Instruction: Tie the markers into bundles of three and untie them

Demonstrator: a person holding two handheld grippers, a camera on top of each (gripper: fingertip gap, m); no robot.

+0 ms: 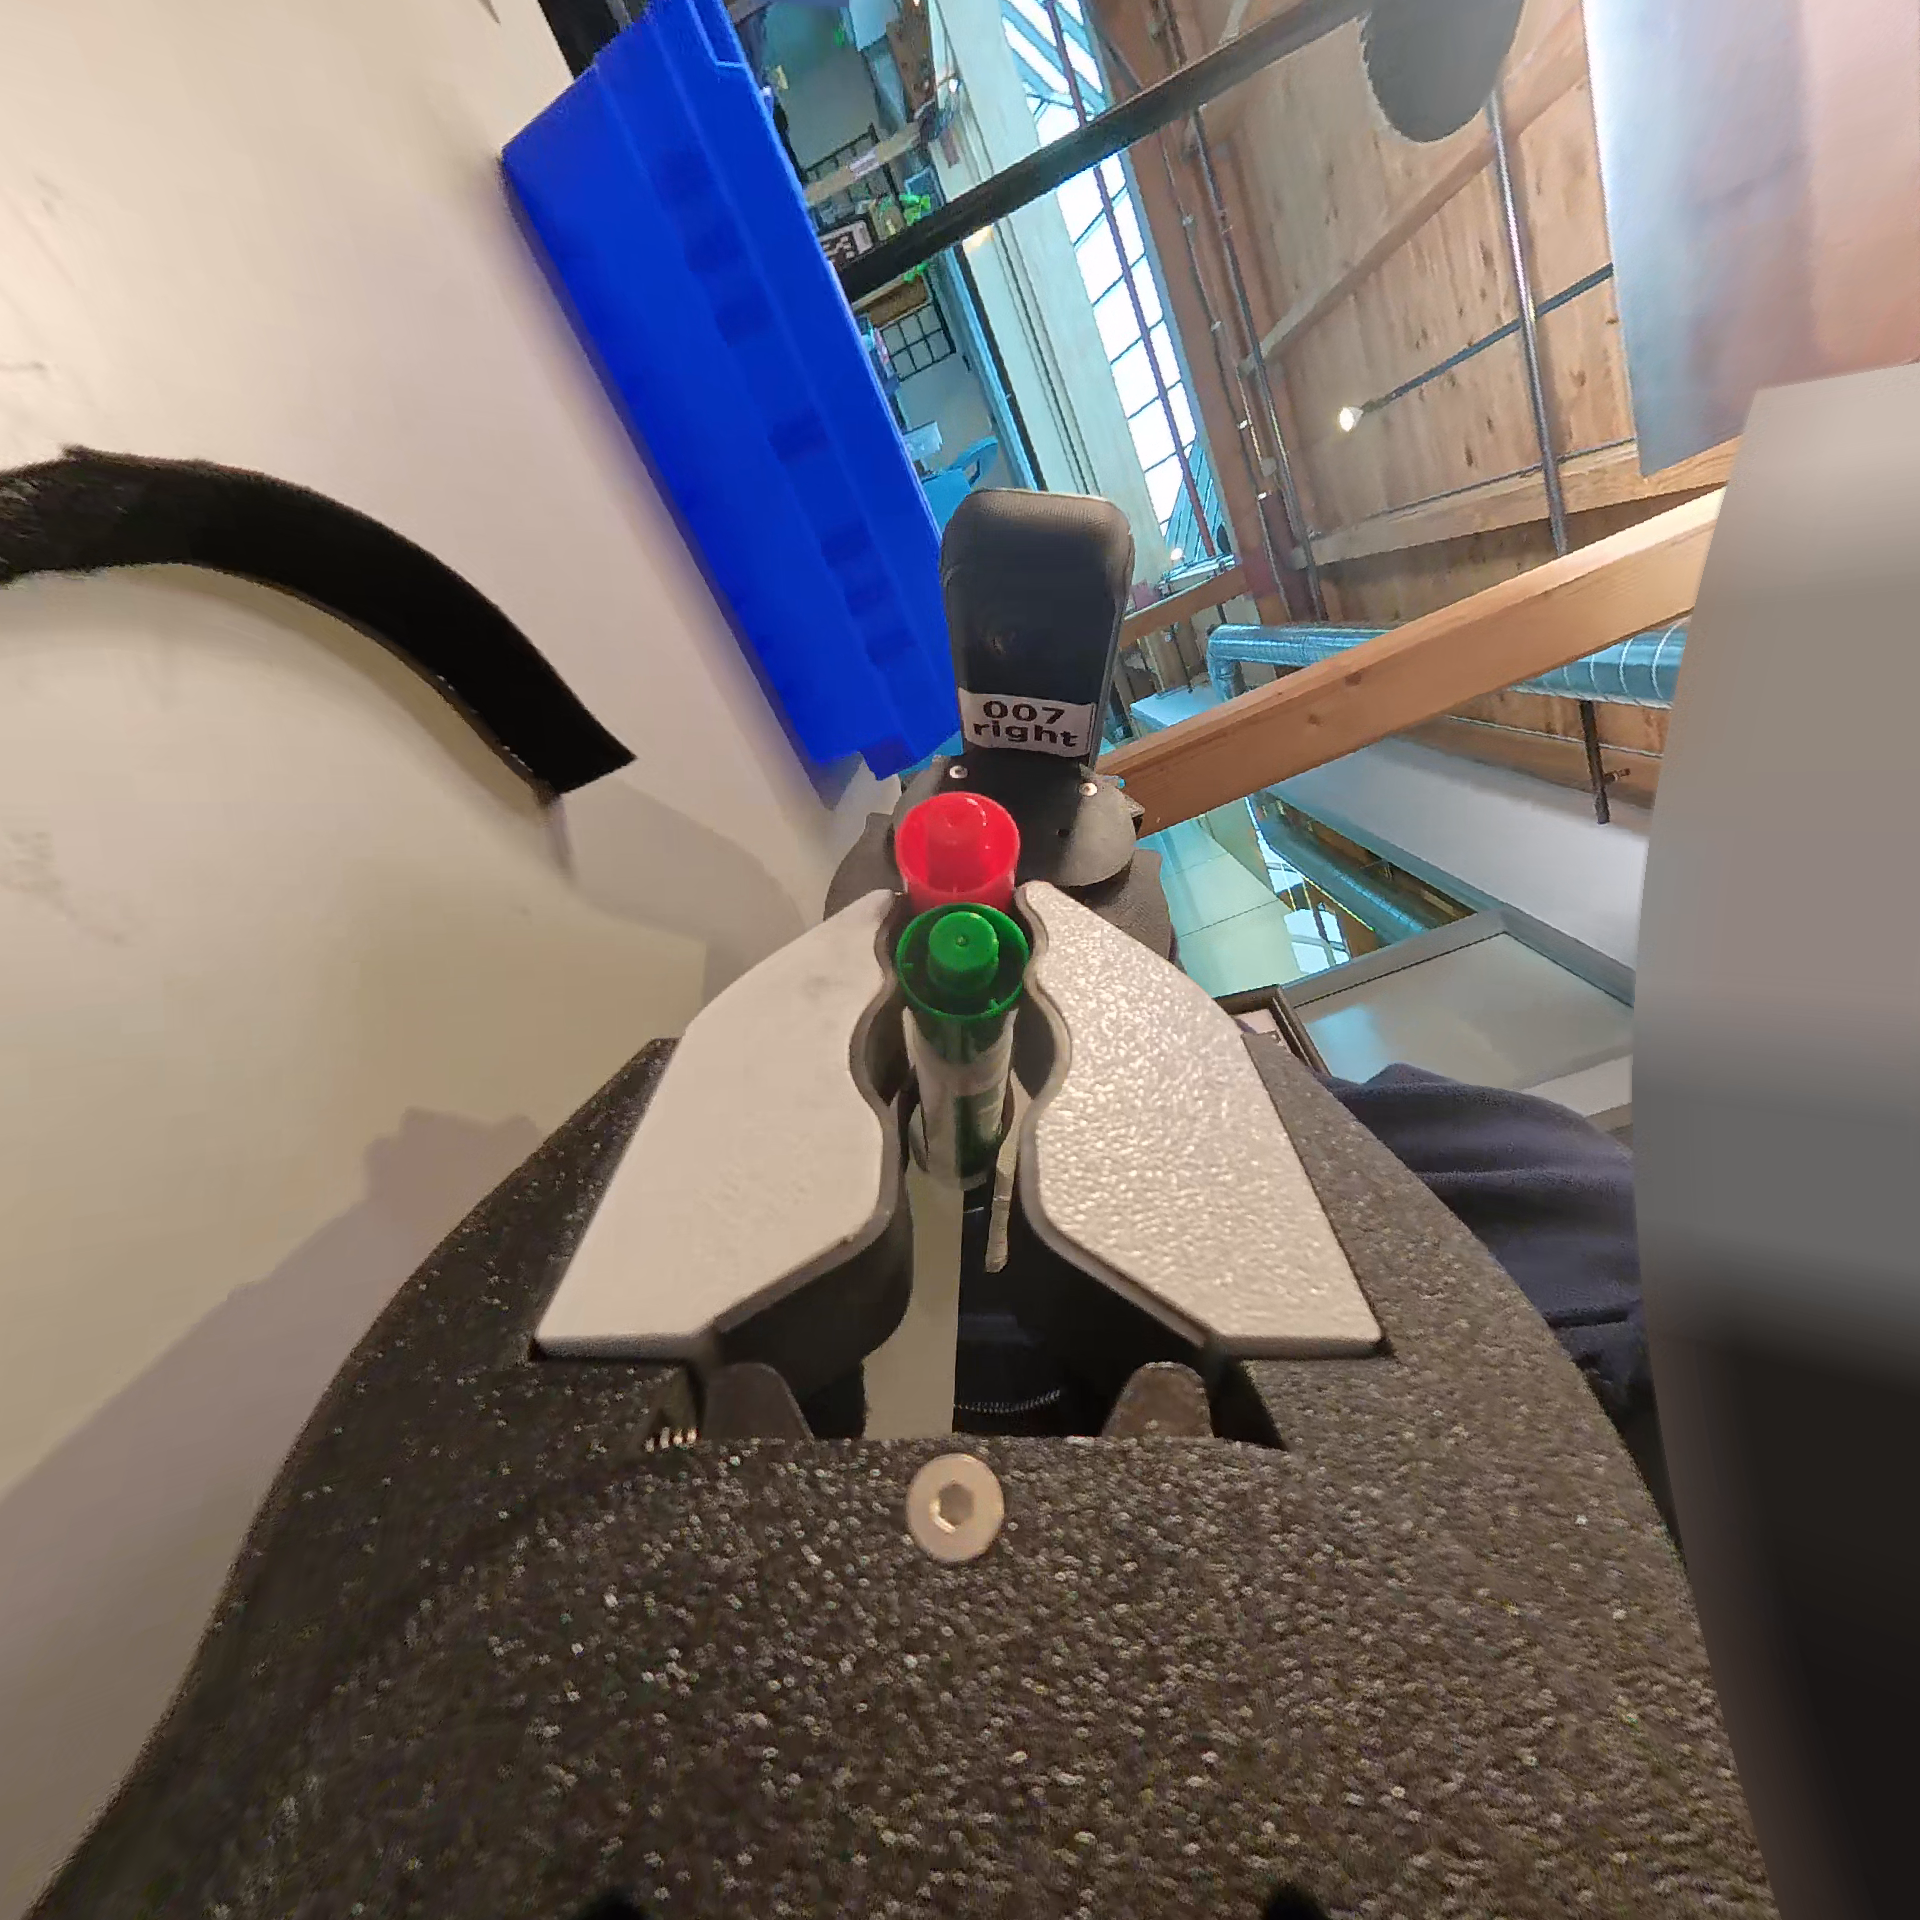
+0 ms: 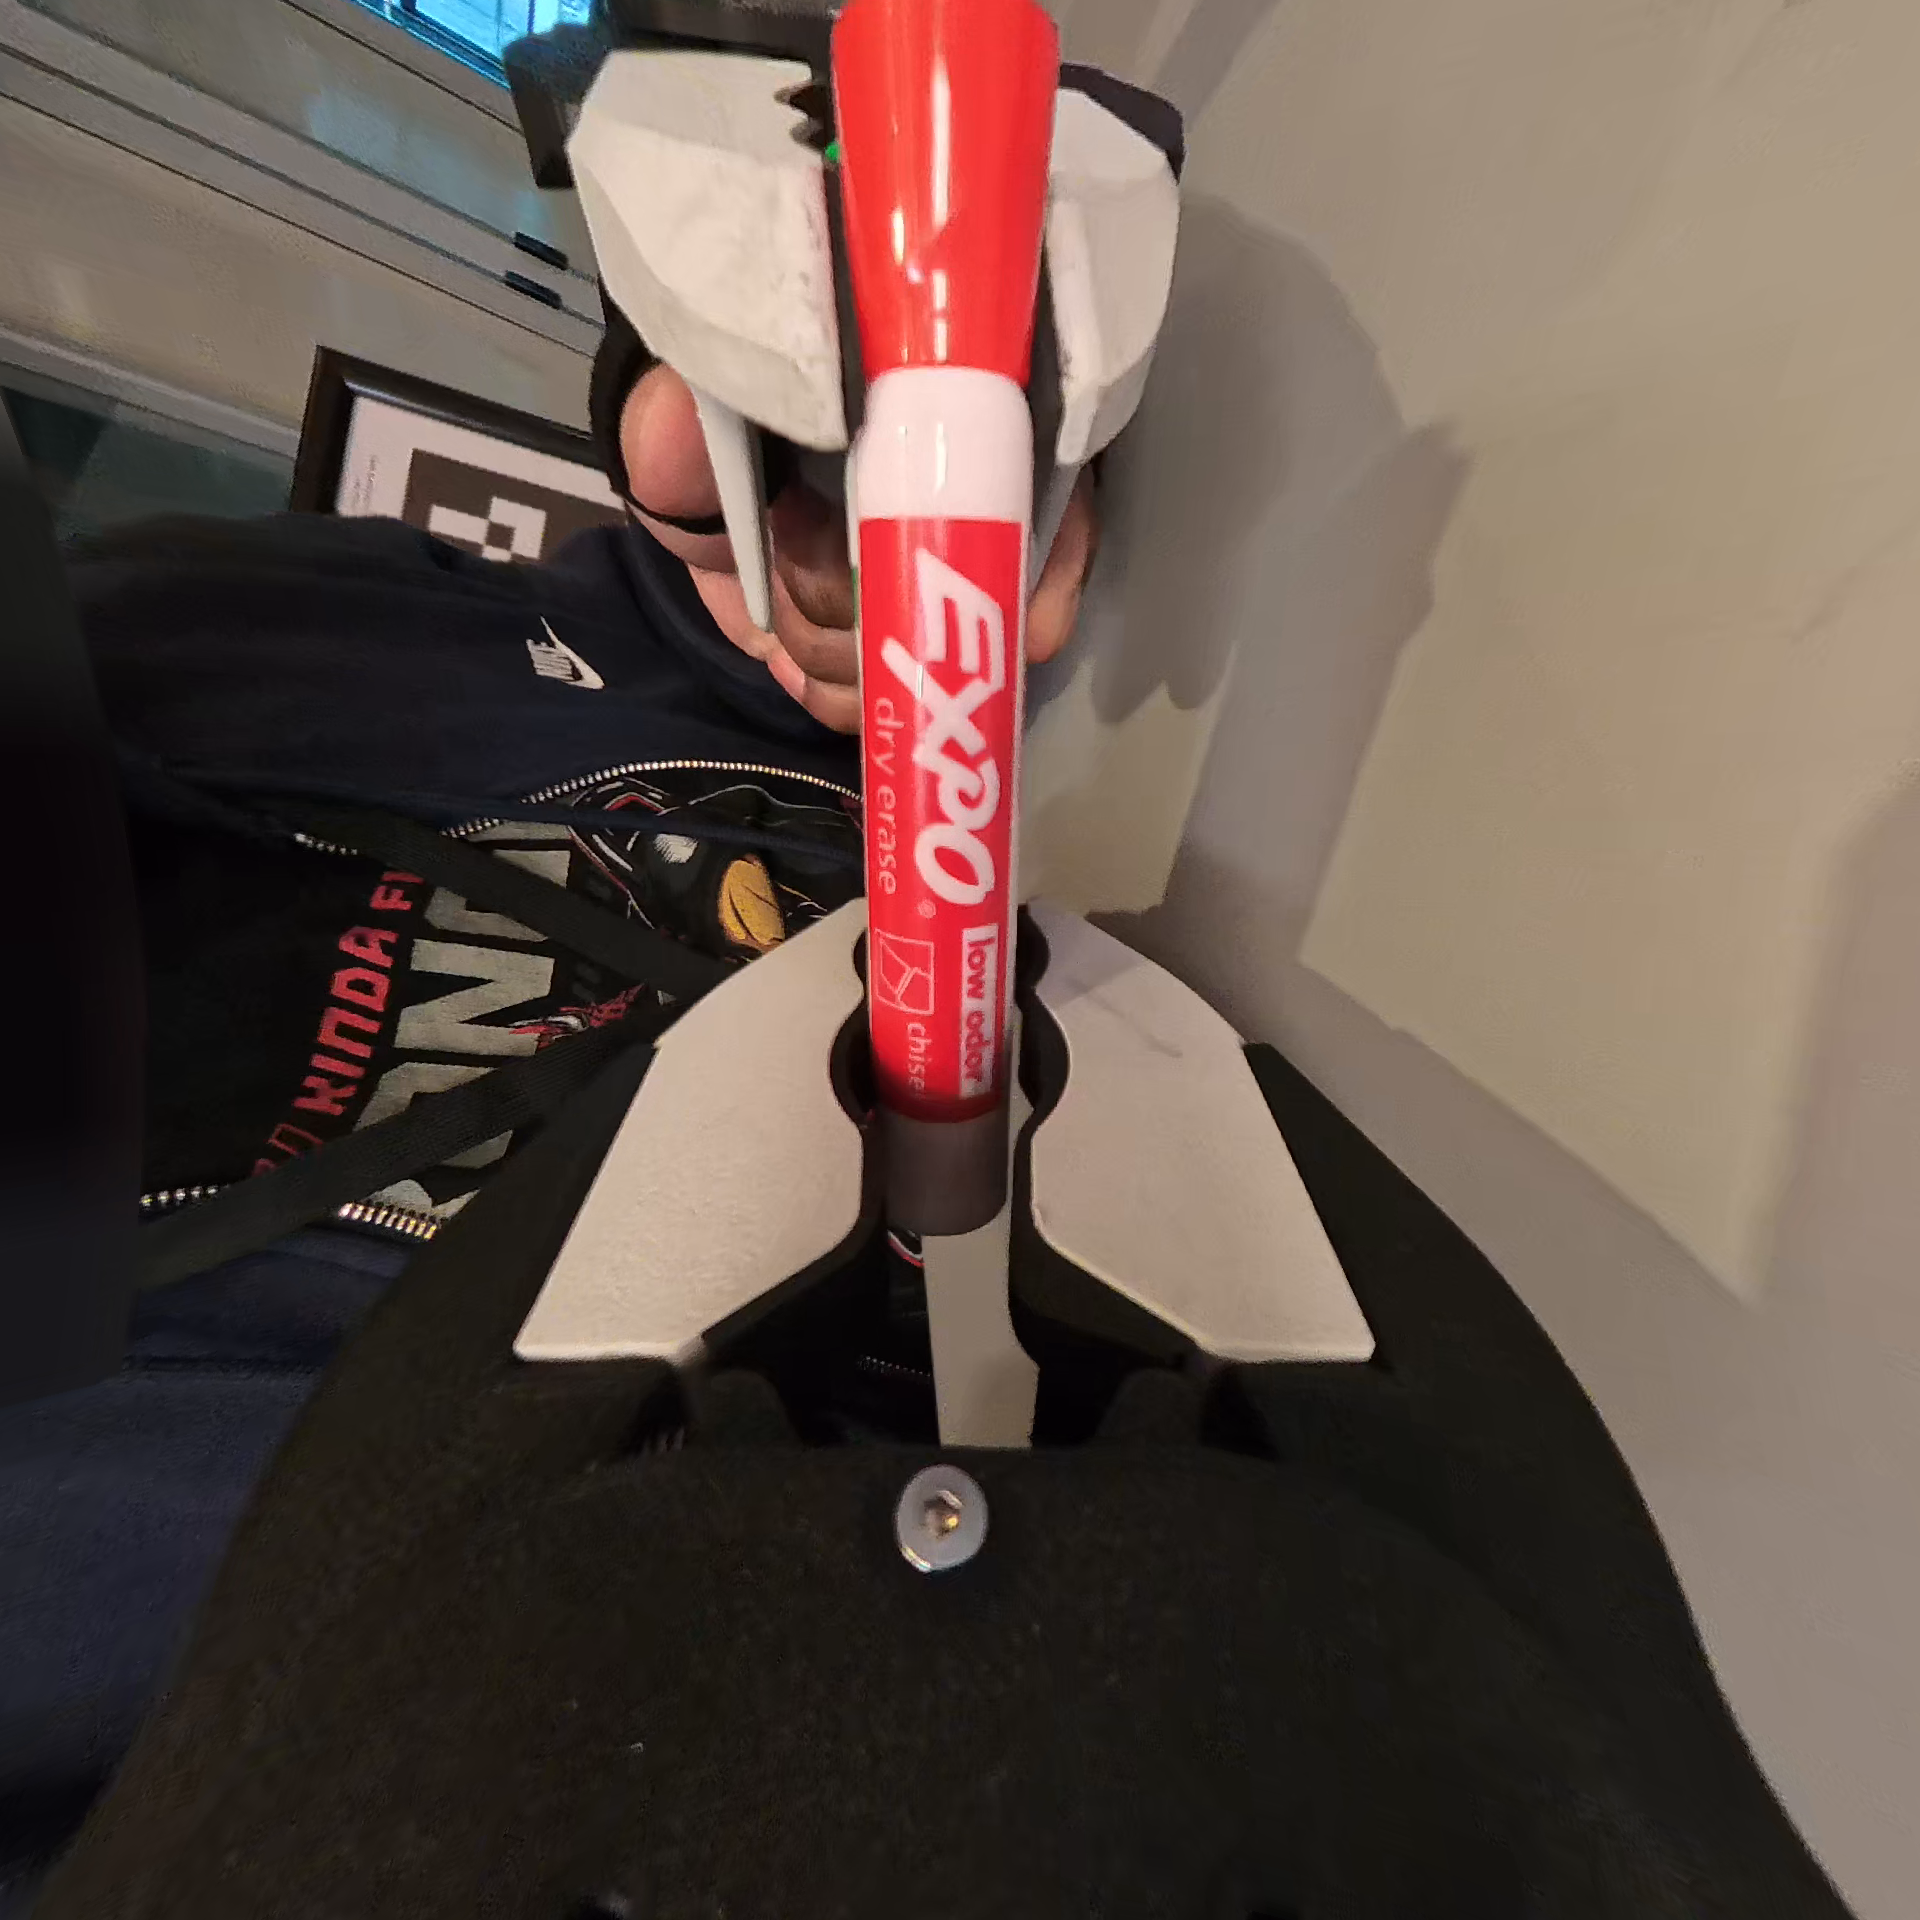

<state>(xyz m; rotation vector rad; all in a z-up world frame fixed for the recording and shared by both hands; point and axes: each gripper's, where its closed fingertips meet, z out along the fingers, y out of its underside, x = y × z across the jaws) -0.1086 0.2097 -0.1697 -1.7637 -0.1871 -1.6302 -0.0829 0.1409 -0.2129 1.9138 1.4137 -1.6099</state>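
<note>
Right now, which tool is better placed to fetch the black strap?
Probably the left tool: the black strap lies on the table beside it. Both tools grip markers, so one must release first.

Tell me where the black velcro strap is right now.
The black velcro strap shows only in the left wrist view, at the left edge, lying curved on the white table beside the blue bin, apart from both grippers.

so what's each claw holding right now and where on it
Left claw grips the green marker at its cap end, the red marker just beyond. Right claw clamps the red marker's tail end.
</note>
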